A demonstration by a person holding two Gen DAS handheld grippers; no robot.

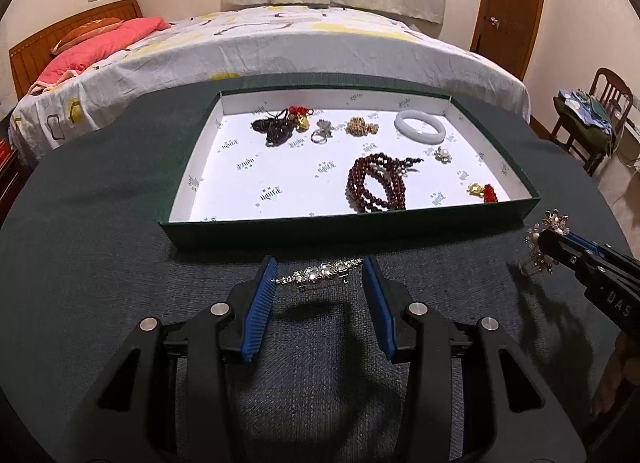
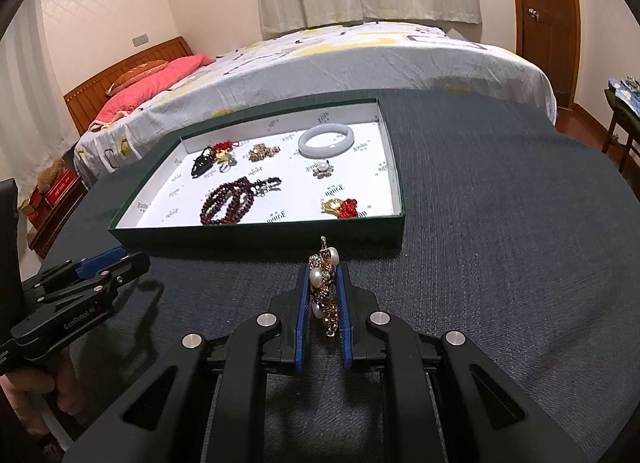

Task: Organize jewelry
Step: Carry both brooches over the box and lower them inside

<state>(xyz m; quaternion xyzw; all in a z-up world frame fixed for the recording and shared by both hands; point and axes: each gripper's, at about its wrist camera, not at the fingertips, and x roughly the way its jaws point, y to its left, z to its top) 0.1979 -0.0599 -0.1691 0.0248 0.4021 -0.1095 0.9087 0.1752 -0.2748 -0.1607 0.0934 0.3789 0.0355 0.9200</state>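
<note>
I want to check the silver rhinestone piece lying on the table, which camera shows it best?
The left wrist view: the silver rhinestone piece lies on the dark tablecloth between the open left tongs, fully visible. In the right wrist view it is hidden; only the left tongs show from the side.

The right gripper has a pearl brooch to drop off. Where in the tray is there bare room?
The tray's near-left corner is bare, bordered by the dark beads behind and the red bead bracelet to its right. The back row and right side are crowded: white bangle, gold-red charm.
</note>
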